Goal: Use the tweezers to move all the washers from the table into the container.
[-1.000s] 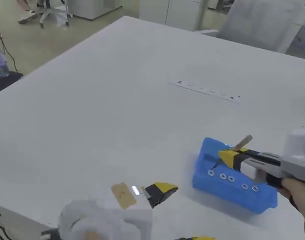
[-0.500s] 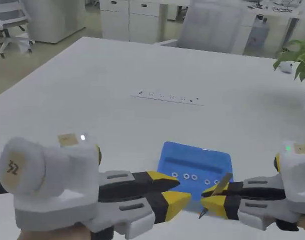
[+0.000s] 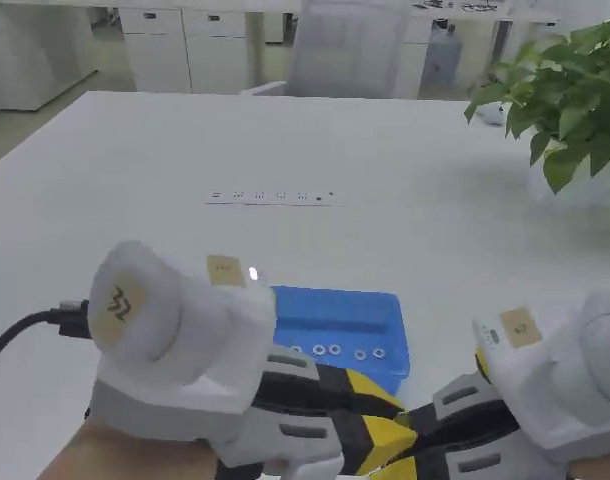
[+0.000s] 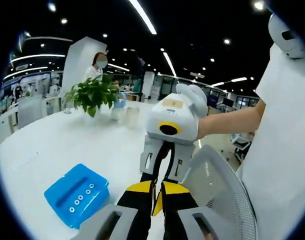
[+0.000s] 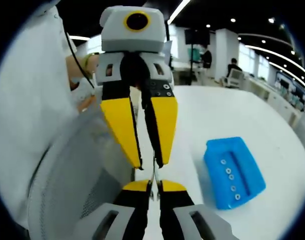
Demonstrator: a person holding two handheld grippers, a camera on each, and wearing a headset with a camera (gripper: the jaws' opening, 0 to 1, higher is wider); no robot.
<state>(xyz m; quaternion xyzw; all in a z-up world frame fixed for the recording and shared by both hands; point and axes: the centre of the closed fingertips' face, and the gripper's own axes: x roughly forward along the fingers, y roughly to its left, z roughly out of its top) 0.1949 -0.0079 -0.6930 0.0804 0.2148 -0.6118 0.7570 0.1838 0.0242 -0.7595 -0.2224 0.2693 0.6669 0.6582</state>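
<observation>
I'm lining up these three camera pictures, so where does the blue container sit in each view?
Head view: blue container at lower centre.
Left gripper view: container at lower left.
Right gripper view: container at right, below centre.
Shared landmark: the row of washers along one edge of it.

Both hand-held grippers (image 5: 150,165) (image 5: 153,186) tip to tip

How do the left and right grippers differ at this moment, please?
The left gripper has its jaws apart; the right gripper has them shut on the tweezers. In the head view the left gripper sits near-left of the container, the right gripper near-right of it. Both have yellow-and-black jaws and point tip to tip at each other.
</observation>
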